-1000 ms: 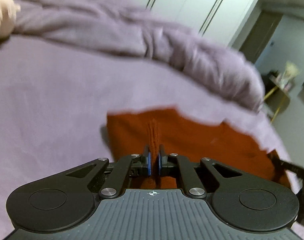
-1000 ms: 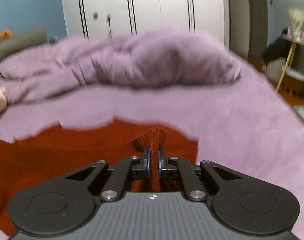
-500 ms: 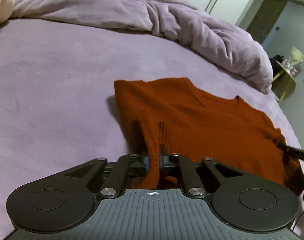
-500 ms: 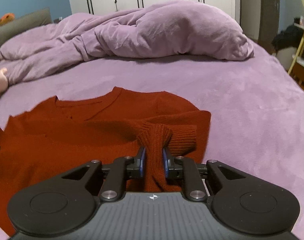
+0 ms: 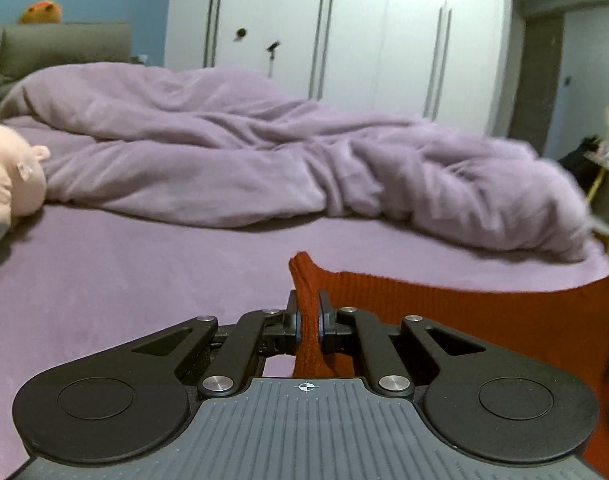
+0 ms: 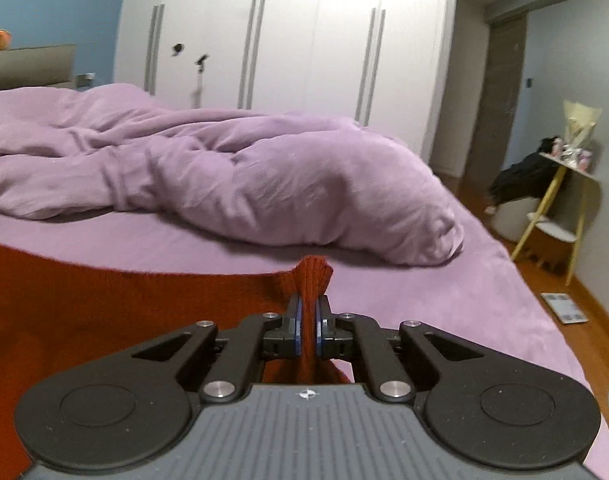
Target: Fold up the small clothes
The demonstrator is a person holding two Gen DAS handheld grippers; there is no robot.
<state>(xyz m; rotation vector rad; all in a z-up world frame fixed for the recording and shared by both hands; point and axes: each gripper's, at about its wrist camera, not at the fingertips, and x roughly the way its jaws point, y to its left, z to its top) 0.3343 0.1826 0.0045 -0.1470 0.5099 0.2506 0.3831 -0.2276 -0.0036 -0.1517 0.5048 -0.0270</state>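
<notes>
A rust-red knit sweater [image 5: 464, 312] hangs lifted over the purple bed. In the left wrist view my left gripper [image 5: 308, 300] is shut on one bunched corner of it, and the ribbed edge runs taut off to the right. In the right wrist view my right gripper [image 6: 308, 304] pinches the other corner, a small tuft sticking up above the pads, its jaws closing tighter on the knit. From there the sweater [image 6: 124, 304] stretches away to the left. The lower part of the garment is hidden under both grippers.
A rumpled purple duvet [image 5: 264, 160] lies across the far side of the bed sheet [image 5: 124, 280]. A pale pink plush toy [image 5: 4, 188] sits at the left. White wardrobe doors [image 6: 304, 40] stand behind. A yellow-legged side table [image 6: 560, 184] stands on the floor to the right.
Both grippers rose and tilted up with the sweater corners still pinched. The flat sweater body has dropped out of sight, and its edge now stretches between the two grippers.
</notes>
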